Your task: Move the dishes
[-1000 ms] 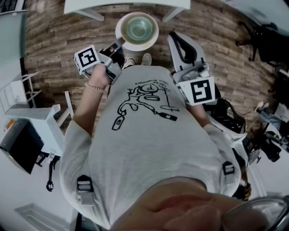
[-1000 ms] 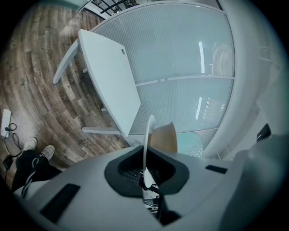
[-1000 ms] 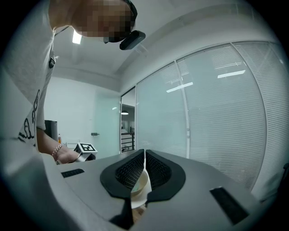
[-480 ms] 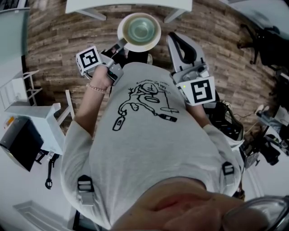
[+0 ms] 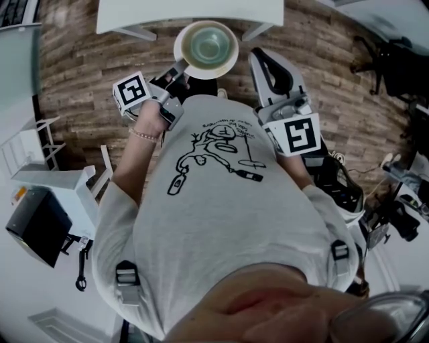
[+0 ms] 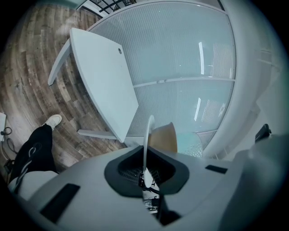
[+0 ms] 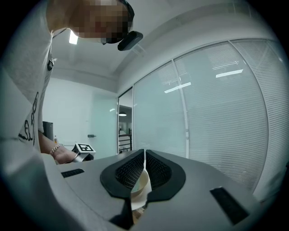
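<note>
A white plate (image 5: 190,66) carrying a pale green bowl (image 5: 209,43) hangs over the wooden floor in front of the person's chest. My left gripper (image 5: 176,68) is shut on the plate's near rim. In the left gripper view the plate's rim (image 6: 147,135) stands edge-on between the jaws, with the tan side of the bowl (image 6: 163,137) behind it. My right gripper (image 5: 263,61) is raised at the right with nothing seen in it. Its jaws (image 7: 144,167) are pressed together, and a cream shape shows low in the slit.
A white table (image 5: 188,10) stands just beyond the plate, in front of a frosted glass wall (image 6: 180,54). White shelving (image 5: 53,177) and a black box stand at the left. A dark chair (image 5: 395,60) and clutter (image 5: 345,184) fill the right. The floor is wood planks.
The person has stepped forward: the white table is nearer and the furniture at the left has slid down the view. The plate stays held in the left gripper.
</note>
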A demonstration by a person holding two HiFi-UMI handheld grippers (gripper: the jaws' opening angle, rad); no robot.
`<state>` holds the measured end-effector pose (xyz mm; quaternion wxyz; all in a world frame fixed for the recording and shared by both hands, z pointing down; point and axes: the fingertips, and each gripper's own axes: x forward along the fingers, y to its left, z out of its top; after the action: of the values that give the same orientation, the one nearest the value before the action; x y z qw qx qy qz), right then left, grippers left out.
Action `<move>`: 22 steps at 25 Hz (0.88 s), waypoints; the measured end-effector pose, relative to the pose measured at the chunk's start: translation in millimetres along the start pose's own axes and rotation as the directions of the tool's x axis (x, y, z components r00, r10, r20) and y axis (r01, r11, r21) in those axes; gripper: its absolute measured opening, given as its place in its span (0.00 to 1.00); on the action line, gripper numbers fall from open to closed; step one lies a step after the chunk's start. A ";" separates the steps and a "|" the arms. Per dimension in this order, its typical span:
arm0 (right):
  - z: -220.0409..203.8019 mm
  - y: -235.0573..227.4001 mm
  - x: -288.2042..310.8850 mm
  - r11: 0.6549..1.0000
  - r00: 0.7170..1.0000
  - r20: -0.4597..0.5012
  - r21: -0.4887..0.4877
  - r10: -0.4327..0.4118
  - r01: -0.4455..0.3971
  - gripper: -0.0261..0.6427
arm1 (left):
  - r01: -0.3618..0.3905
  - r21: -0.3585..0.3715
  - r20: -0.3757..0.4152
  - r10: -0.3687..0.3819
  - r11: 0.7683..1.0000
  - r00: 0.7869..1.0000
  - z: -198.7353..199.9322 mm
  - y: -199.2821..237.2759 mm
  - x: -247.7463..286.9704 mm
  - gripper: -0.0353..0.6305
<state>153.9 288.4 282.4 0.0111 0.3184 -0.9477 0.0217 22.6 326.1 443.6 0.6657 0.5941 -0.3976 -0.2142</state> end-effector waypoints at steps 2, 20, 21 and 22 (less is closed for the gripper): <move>3.2 -4.1 13.6 1.000 1.000 0.007 -0.009 -0.009 0.009 0.10 | 0.000 0.002 -0.011 0.000 1.000 1.000 12.6 -1.6 5.1 0.07; 24.0 -63.5 172.5 0.997 0.997 0.019 -0.015 -0.079 0.079 0.10 | 0.022 0.030 -0.087 -0.019 0.999 0.996 179.5 -28.7 70.8 0.07; 23.9 -68.3 182.1 0.997 0.997 0.019 -0.013 -0.080 0.080 0.10 | 0.021 0.029 -0.089 -0.018 0.999 0.996 188.9 -29.2 75.5 0.07; 23.9 -73.6 191.6 0.997 0.997 0.020 -0.011 -0.081 0.081 0.10 | 0.019 0.028 -0.090 -0.016 0.999 0.996 198.2 -29.5 80.4 0.07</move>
<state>45.5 113.2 267.7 0.0048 0.3565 -0.9342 0.0125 -79.5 136.2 433.0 0.6723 0.6161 -0.3651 -0.1875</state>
